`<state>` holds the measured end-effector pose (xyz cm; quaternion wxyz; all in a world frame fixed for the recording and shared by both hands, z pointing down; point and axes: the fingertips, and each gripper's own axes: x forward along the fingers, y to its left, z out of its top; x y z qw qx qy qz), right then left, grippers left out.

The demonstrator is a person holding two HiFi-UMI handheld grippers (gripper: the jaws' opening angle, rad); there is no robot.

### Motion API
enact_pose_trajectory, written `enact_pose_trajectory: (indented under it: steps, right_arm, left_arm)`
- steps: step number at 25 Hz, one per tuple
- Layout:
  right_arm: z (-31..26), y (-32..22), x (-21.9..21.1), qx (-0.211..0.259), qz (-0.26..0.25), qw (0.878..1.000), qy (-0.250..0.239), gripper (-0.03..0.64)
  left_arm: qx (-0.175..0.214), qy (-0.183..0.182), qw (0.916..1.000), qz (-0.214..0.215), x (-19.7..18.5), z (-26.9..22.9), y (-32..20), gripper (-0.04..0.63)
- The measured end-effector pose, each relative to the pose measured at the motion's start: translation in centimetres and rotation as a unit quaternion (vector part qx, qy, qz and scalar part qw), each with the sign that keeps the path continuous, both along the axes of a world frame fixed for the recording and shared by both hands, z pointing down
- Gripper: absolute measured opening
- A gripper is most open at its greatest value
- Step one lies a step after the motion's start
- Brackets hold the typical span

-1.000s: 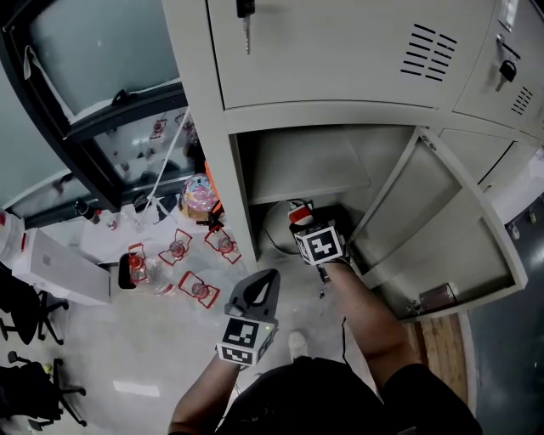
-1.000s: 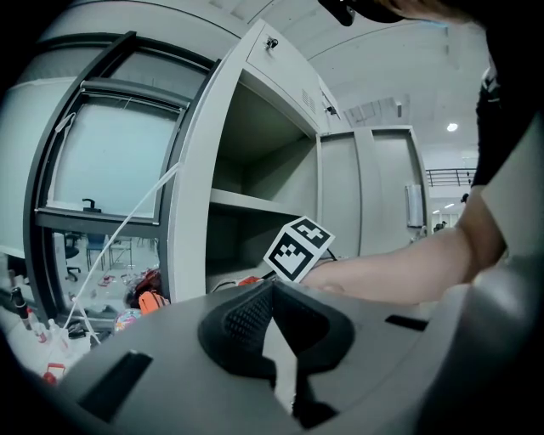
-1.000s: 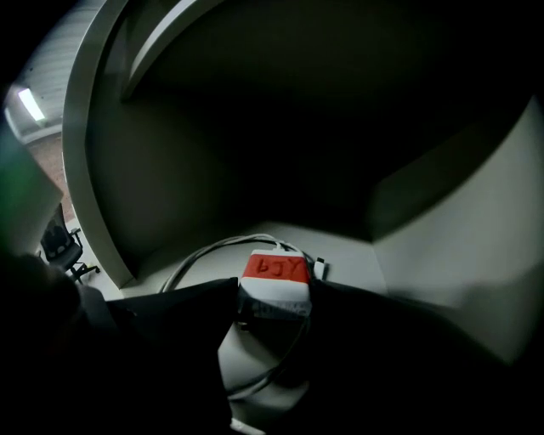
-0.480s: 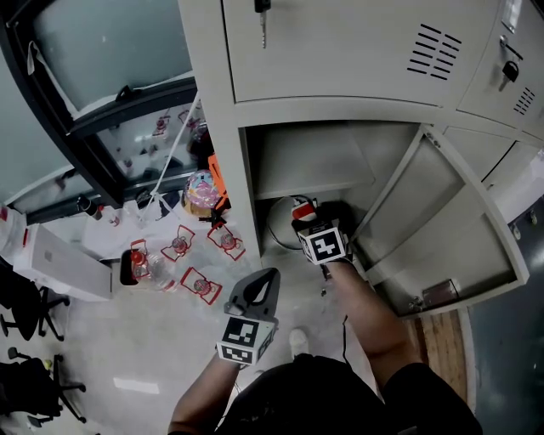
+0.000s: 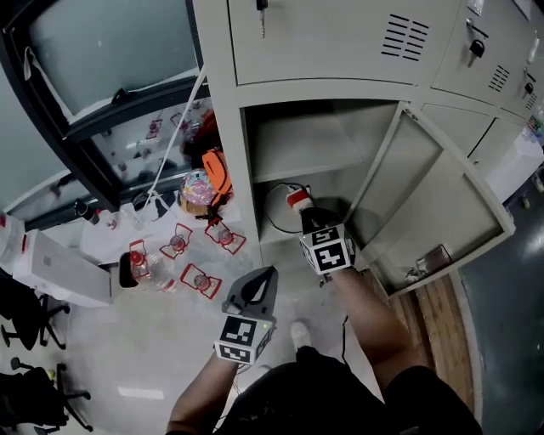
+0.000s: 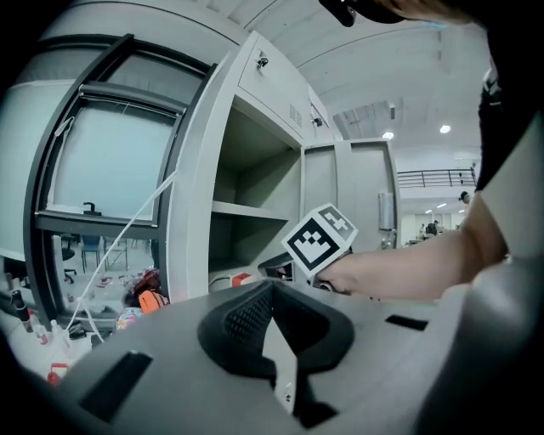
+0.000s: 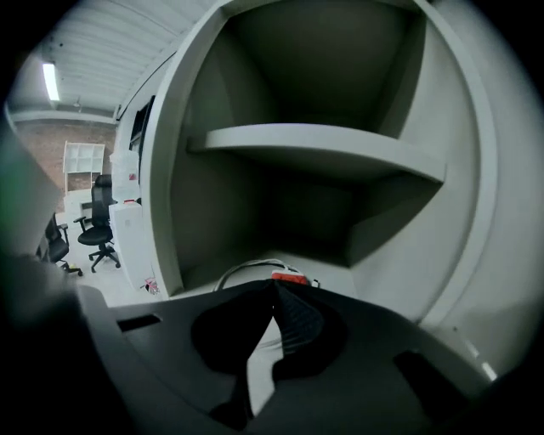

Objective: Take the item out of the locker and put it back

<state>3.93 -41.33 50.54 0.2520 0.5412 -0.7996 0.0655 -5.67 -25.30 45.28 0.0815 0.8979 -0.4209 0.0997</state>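
1. Left gripper (image 5: 272,272): pale grey moulded body with rectangular slots, and black ribbed fingers (image 6: 246,319) that taper to a point.
2. Behind those fingers sits a marker cube (image 5: 242,336) with black-and-white squares.
3. Right gripper (image 5: 306,214): the body looks dark grey, with black ribbed fingers (image 7: 297,319) and a second cube (image 5: 327,248) behind them.
4. The person wears a black top (image 5: 314,395) that leaves the forearms unsleeved, and a white shoe (image 5: 297,337).

I count two grippers from here, the left gripper (image 5: 267,275) and the right gripper (image 5: 304,217), each carrying one marker cube (image 5: 327,248). One locker door (image 5: 442,200) stands open on one compartment with a single shelf (image 5: 297,161) and one cable (image 5: 295,199) below it, and two keys (image 5: 262,17) sit in shut doors above. On the floor I make out at least three red-framed packets (image 5: 200,279), one white box (image 5: 59,273) and two office chairs (image 5: 21,306).
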Motion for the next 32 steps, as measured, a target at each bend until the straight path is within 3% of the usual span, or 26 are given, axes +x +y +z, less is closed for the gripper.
enact_pose_trajectory:
  steps: [17,32]
  right_arm:
    - [-3.2,17.2,-5.0,0.034,-0.008,0.998,-0.052,0.000]
    - [-4.7,25.3,-1.7,0.044,-0.031,0.997,-0.059,0.000]
  left_arm:
    - [0.001,0.014,0.9992,0.037,-4.1,0.3,10.1,0.003]
    - [0.002,0.028,0.9994,0.018,-0.5,-0.2,14.3,0.003]
